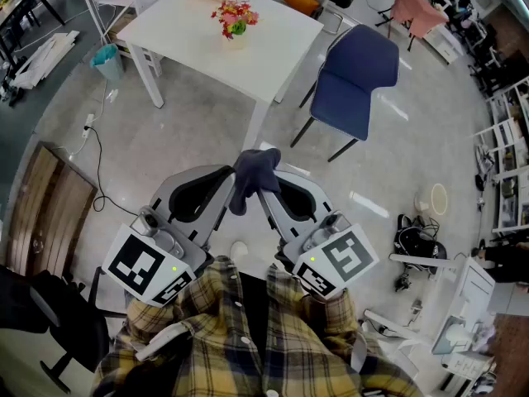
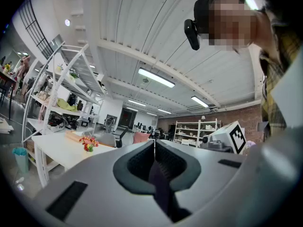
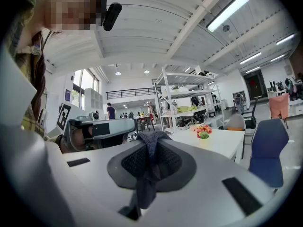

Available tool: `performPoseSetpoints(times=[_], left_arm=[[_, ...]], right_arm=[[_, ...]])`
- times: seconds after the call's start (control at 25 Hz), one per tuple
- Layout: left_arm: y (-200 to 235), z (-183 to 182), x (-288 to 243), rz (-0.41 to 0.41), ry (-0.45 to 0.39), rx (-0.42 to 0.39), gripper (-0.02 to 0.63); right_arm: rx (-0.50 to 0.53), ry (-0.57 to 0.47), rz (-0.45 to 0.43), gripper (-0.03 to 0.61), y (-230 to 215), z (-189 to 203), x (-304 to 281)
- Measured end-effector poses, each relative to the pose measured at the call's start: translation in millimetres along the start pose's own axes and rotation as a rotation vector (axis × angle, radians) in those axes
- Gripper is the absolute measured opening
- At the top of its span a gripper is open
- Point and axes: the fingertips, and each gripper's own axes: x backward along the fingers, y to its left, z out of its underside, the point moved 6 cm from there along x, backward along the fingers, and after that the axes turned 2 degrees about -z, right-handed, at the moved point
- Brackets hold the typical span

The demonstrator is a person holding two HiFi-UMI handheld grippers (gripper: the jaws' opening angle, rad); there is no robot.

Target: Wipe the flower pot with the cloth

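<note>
The cloth (image 1: 254, 174), dark grey-blue, hung bunched between the two grippers, close in front of the person's plaid shirt (image 1: 248, 341). The left gripper (image 1: 232, 180) had its jaws pressed together on one thin strip of it. The right gripper (image 1: 271, 182) was closed on the cloth too; the cloth lay over its tip and hung down between the jaws. Further away, the flower pot (image 1: 235, 28) with red flowers stood on the white table (image 1: 198, 48), well apart from both grippers. A blue chair (image 1: 357, 71) stood beside that table.
</note>
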Motion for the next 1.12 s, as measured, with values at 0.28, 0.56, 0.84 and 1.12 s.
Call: performPoseSetpoints(times=[0.28,0.56,0.84,1.12], left_arm=[[-23.6,8.4,-3.9,-0.002,0.006,0.001,0.015],[-30.4,16.1,-7.7,-0.033,0.003,0.02,0.014],[-40.8,27.5,-5.3,-0.071,0.003,0.026,0.015],[-10.5,26.9,-12.7,-0.081,0.001,0.035,0.015]], right_arm=[[-0.013,-0.011,-0.002,0.011,-0.3,3.9,26.9],[-0.028,0.004,-0.006,0.011,-10.6,9.5,40.6],[-0.035,0.02,-0.028,0.011,-16.1,20.2,50.2],[-0.044,0.034,-0.026,0.011,-28.1,22.3,25.0]])
